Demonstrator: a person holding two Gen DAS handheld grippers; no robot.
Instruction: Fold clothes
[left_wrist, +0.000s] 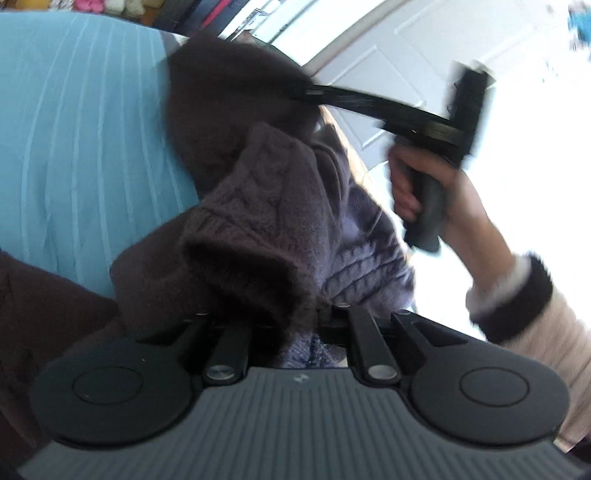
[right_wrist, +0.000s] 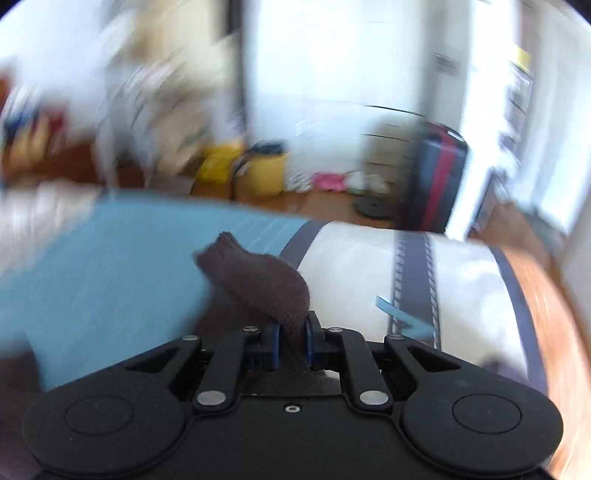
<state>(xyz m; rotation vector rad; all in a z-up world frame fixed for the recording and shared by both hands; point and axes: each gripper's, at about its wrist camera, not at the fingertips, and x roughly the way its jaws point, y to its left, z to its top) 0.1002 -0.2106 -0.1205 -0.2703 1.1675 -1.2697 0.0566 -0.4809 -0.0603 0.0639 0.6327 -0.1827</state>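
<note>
A dark brown-purple cable-knit sweater is lifted off the blue bed cover. It bunches over my left gripper, whose fingertips are buried in the knit with fabric running down between the jaws. A hand holds my right gripper at the upper right, its long fingers reaching into the sweater's upper part. In the right wrist view, my right gripper is shut, blue pads pinching a fold of the sweater that sticks up to the left over the blue bed cover.
A white mattress with dark striped bands lies beyond the blue cover. On the wooden floor stand a yellow bin and a dark suitcase. A white door is behind. A cream sleeve crosses the right.
</note>
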